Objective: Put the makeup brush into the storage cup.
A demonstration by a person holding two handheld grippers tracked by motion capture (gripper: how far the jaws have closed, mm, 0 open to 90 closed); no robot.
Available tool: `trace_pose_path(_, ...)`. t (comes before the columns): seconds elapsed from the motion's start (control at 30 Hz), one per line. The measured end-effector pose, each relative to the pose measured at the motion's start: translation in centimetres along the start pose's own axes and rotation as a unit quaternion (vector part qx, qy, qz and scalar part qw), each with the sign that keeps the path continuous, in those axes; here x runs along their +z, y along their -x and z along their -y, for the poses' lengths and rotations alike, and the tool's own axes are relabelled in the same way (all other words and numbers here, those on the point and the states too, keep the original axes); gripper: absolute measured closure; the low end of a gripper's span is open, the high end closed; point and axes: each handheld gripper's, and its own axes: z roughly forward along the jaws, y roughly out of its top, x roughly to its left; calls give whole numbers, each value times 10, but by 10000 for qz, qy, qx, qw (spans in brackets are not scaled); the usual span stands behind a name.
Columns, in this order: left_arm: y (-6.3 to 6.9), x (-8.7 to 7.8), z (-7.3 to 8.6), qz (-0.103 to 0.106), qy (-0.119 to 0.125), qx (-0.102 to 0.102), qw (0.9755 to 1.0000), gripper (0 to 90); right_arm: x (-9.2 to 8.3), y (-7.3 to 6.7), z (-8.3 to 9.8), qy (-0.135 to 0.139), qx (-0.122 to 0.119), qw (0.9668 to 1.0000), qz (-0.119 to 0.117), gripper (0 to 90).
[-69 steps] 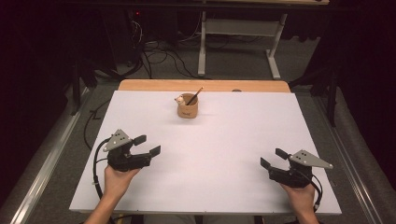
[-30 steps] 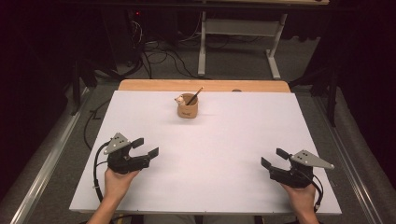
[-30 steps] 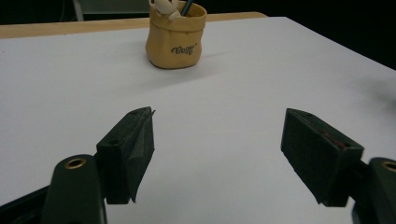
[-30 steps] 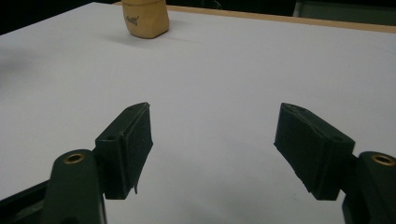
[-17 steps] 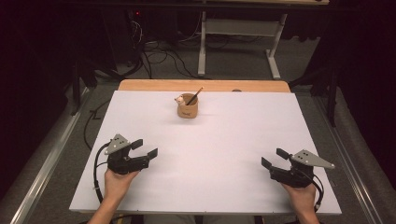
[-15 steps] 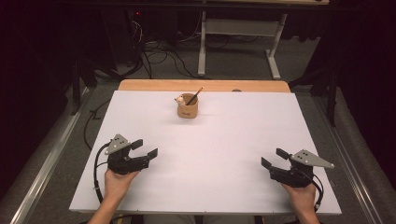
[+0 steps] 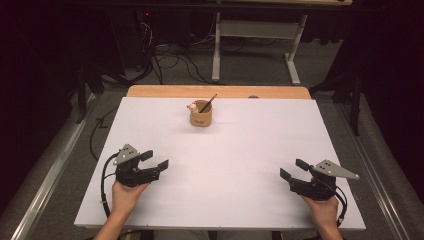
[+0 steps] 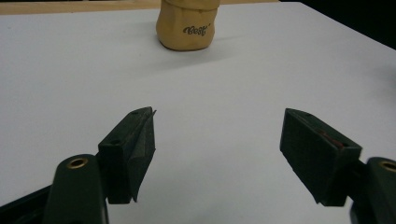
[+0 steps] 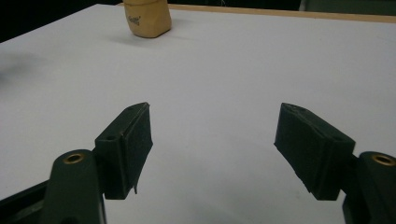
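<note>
Both tongs are gaping wide and gripping nothing: left tongs (image 7: 156, 160) at seven o'clock, right tongs (image 7: 294, 169) at five, cup (image 7: 201, 115) at twelve on the desk (image 7: 230, 150).

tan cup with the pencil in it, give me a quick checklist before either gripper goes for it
1. Tan cup upright near the far edge of the white table: ok.
2. Pencil leaning in the cup, tip up and to the right: ok.
3. Left gripper jaws wide apart, nothing between them: ok.
4. Right gripper jaws wide apart, nothing between them: ok.
5. Bare table between both grippers and the cup: ok.
6. Small pale thing at the cup's left rim, whether loose or fixed: cannot tell.
</note>
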Motion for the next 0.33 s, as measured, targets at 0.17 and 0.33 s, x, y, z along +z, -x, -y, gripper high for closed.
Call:
trace_pose_path(0.17, 0, 0, 0, 30, -16, 19, 10000, 270, 0, -1, 0, -9, -8, 10000, 0, 290)
trace_pose_path(0.33, 1, 1, -1, 35, -11, 29, 10000, 271, -1, 0, 1, -10, 17, 10000, 16, 290)
